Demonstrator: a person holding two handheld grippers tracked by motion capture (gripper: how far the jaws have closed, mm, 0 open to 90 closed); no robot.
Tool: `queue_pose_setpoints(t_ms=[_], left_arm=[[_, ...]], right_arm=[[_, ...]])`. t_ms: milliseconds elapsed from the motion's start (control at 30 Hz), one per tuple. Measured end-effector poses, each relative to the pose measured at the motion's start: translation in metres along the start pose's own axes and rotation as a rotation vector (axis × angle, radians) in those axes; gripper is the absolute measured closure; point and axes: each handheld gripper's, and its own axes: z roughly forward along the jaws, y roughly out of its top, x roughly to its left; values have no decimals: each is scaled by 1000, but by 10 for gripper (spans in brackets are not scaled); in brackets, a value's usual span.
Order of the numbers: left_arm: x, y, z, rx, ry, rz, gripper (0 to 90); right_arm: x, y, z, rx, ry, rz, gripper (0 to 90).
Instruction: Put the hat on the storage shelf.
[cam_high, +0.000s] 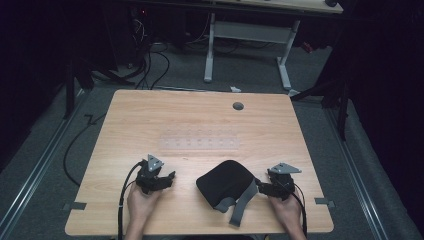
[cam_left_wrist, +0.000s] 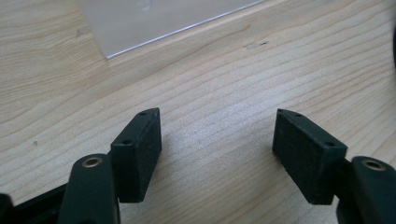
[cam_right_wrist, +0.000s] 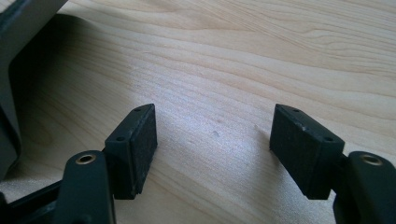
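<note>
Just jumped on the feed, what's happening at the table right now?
A person rests a gripper in each hand on the wooden table. The left gripper and the right gripper both stand open, holding nothing. A black bag with grey straps lies between them, nearer the right gripper. A clear plastic sheet lies farther back.

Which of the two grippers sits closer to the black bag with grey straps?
The right gripper: it lies right beside the black bag, next to its grey straps. The left gripper rests apart from it, bare wood between.
</note>
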Motion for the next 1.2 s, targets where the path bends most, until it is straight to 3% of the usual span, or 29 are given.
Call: queue_pose_setpoints(t_ms=[1200], left_arm=[[0, 0, 0, 1, 5, -3, 301]], right_arm=[[-1, 0, 0, -4, 9, -2, 351]])
